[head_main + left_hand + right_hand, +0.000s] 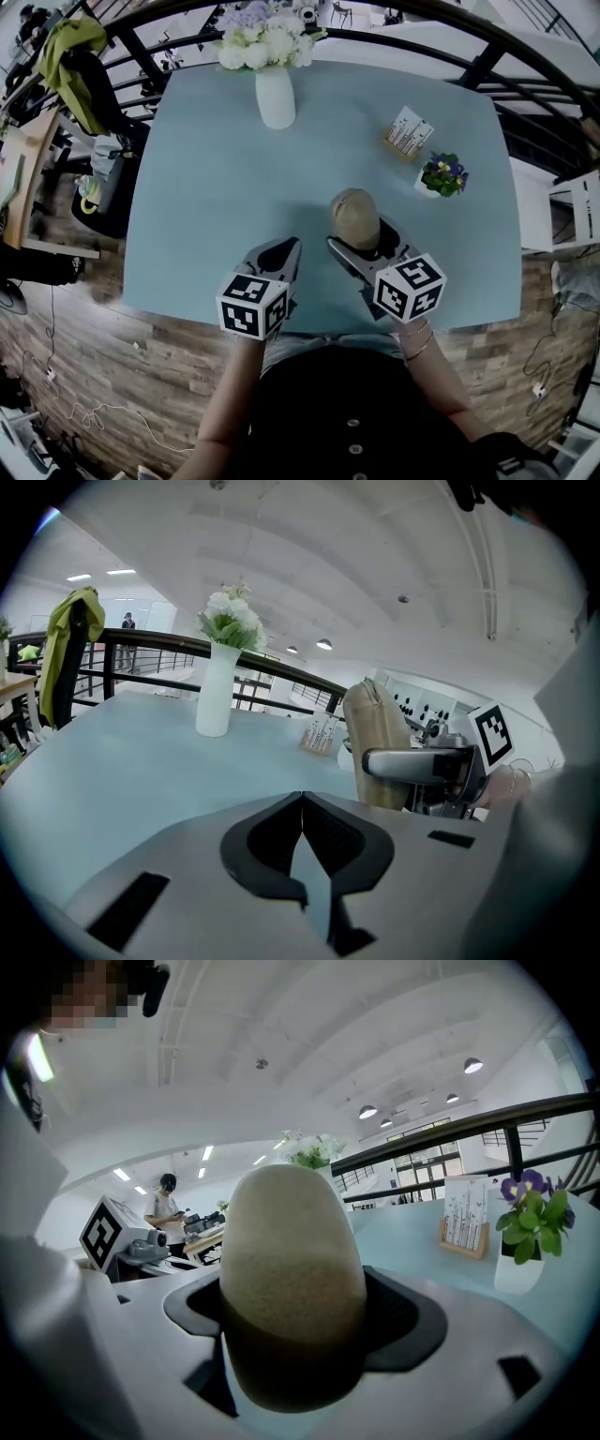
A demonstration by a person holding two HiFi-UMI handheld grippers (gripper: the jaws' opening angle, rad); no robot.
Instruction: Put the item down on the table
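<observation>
A tan, egg-shaped fabric pouch (355, 218) stands between the jaws of my right gripper (367, 236), which is shut on it, near the front of the light blue table (216, 178). The pouch (291, 1279) fills the middle of the right gripper view, and whether its base touches the table is hidden. From the left gripper view the pouch (375, 744) shows upright at the right, clamped by the other gripper. My left gripper (292, 246) is beside it on the left, shut and holding nothing, its jaws (302, 810) touching at the tips.
A white vase of flowers (275, 89) stands at the table's far side. A card holder (409, 133) and a small pot of purple flowers (442, 175) sit at the right. Black railings (487, 61) curve round the table's far edge. A chair with a yellow-green jacket (70, 42) is at the left.
</observation>
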